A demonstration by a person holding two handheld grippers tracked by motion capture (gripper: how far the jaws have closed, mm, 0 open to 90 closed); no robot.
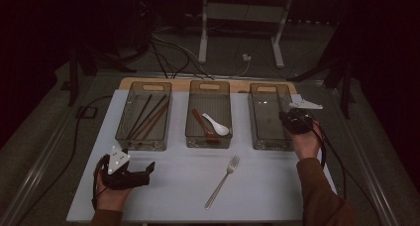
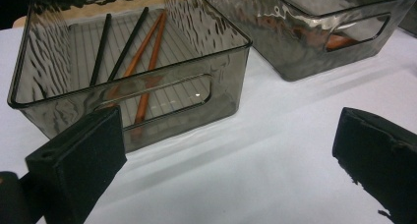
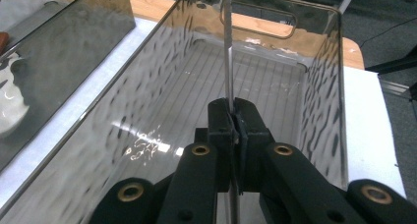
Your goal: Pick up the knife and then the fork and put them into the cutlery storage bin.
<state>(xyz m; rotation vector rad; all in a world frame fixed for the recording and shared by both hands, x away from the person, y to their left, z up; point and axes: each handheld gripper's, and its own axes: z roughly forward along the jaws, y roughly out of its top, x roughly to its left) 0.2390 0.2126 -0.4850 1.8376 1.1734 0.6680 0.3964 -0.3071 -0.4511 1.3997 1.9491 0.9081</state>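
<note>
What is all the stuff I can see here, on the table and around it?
table: 1, white, centre
bins: 3, smoky clear, in a row at the table's far side
chopsticks: 4, two black and two brown, in the left bin
brown spoon: 1, brown, in the middle bin
white spoon: 1, white, in the middle bin
fork: 1, silver, on the table in front of the bins
metal strip: 1, silver, thin, held over the right bin
cables: several, dark, on the floor beyond
stand: 1, white, on the floor beyond
left tongs: 1, black, open, near the left bin
right tongs: 1, black, shut on the metal strip
hands: 2, at the table's near side
</note>
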